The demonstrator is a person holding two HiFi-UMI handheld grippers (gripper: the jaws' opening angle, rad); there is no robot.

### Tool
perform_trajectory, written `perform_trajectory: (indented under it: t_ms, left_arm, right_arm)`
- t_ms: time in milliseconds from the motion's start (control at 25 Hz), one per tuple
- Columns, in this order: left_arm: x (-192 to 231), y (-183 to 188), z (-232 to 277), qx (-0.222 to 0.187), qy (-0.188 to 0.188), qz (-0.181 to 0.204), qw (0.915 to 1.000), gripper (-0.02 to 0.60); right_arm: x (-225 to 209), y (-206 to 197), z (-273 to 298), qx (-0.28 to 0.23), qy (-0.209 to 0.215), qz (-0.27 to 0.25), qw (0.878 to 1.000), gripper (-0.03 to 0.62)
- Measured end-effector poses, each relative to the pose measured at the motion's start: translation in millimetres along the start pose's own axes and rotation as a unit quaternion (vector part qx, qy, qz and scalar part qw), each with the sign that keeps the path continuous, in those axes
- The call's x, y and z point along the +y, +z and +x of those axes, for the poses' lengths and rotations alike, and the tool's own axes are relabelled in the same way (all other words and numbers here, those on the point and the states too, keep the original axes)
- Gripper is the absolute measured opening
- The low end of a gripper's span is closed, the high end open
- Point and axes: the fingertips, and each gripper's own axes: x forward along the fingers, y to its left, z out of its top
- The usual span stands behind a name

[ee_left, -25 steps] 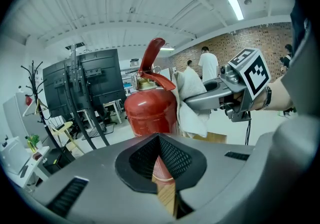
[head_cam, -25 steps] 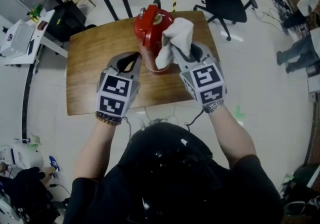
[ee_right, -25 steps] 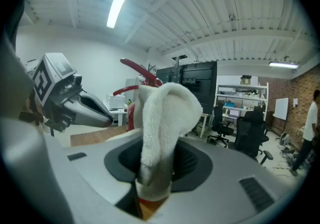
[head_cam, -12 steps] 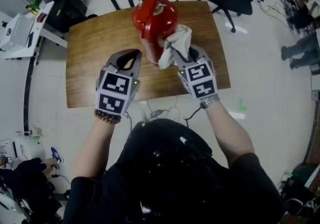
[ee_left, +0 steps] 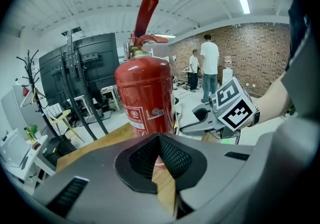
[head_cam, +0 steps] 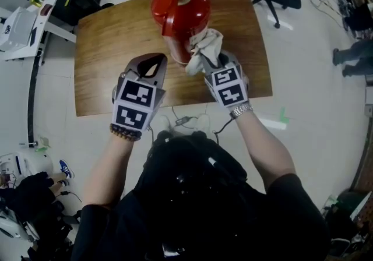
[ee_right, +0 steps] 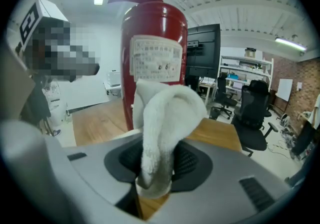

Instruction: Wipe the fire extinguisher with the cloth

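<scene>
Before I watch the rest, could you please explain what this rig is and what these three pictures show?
There is no robot here: a person holds a two-jaw tool in each hand. The head view comes from a camera on the person's head, looking steeply down. The two gripper views come from cameras riding on the tools, looking along their jaws. A red extinguisher stands upright on a wooden table. The right tool is clamped on a white cloth, held up at the extinguisher's side. The left tool is shut and empty, pointing toward the extinguisher. The marker cubes are parts of the tools.
</scene>
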Motion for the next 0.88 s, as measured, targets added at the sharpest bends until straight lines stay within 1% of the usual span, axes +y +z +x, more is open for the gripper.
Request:
perform_trajectory:
  t_ms: [160,360,600,880]
  left_arm:
    - [-3,-9,3,0.011,-0.002,-0.004,0.9999,0.0]
    - [-3,-22,5,0.024,0.003,-0.011,0.9996,0.0]
    - [-6,-33,8,0.034,0.009,-0.02,0.9992,0.0]
    - [-12,-40,9,0.043,0.014,-0.03,0.9985,0.0]
  right_arm:
    - [1,-19,15,0.021,0.004,0.008,1.0,0.126]
    - [1,-38,31,0.041,0.011,0.011,0.999,0.127]
    - [1,-68,52,0.078,0.021,0.017,0.997,0.127]
    - [1,-84,68,0.097,0.027,0.008,0.995,0.127]
